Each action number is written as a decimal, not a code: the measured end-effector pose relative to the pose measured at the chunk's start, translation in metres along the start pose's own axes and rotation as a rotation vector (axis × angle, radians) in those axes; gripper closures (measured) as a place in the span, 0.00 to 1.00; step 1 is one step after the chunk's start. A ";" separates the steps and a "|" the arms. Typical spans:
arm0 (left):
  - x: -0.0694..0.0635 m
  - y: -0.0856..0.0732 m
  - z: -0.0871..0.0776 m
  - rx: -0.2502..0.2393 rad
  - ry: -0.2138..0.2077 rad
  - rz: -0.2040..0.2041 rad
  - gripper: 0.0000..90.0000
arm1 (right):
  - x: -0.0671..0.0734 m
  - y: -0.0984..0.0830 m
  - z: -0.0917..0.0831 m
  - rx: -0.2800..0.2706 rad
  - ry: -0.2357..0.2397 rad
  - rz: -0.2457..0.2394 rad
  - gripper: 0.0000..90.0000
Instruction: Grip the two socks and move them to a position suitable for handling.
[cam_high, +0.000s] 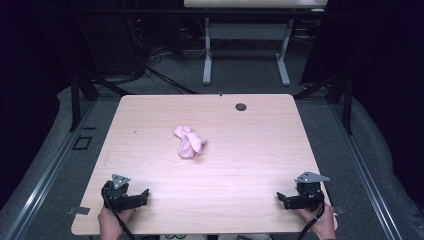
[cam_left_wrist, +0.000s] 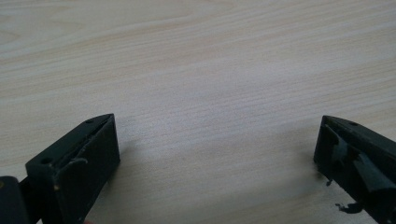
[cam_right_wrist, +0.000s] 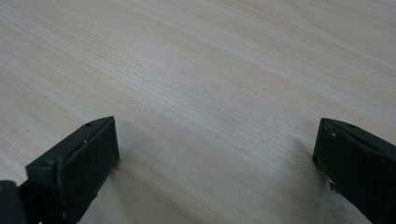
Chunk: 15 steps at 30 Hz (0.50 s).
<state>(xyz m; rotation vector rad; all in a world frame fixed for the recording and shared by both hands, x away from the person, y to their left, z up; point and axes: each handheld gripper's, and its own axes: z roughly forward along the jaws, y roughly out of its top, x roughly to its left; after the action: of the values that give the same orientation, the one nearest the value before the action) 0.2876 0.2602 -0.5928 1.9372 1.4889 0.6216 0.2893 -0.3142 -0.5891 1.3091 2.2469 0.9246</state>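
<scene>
A crumpled pink cloth lies near the middle of the light wooden table. My left gripper rests at the front left of the table, held by a hand, jaws spread wide over bare wood. In the left gripper view the left gripper is open with nothing between its fingers. My right gripper sits at the front right, pointing inward. In the right gripper view the right gripper is open too, over bare table. Both grippers are well short of the cloth.
A small dark grommet hole sits near the table's far edge. Beyond the table stand the white legs of another desk on grey carpet. Black frame struts flank the table at left and right.
</scene>
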 end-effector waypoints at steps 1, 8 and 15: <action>0.000 0.000 0.000 0.002 -0.004 0.002 0.00 | 0.000 0.000 0.000 0.000 0.000 0.000 0.00; 0.000 0.006 0.006 0.006 -0.051 0.053 0.00 | -0.002 0.003 0.003 0.004 -0.001 -0.001 0.00; -0.003 0.015 0.007 0.039 -0.041 0.063 0.00 | -0.003 0.003 0.003 -0.003 -0.009 0.012 0.01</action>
<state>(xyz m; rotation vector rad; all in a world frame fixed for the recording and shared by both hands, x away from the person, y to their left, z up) 0.3018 0.2531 -0.5875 2.0209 1.4297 0.5806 0.2945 -0.3146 -0.5888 1.3247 2.2324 0.9234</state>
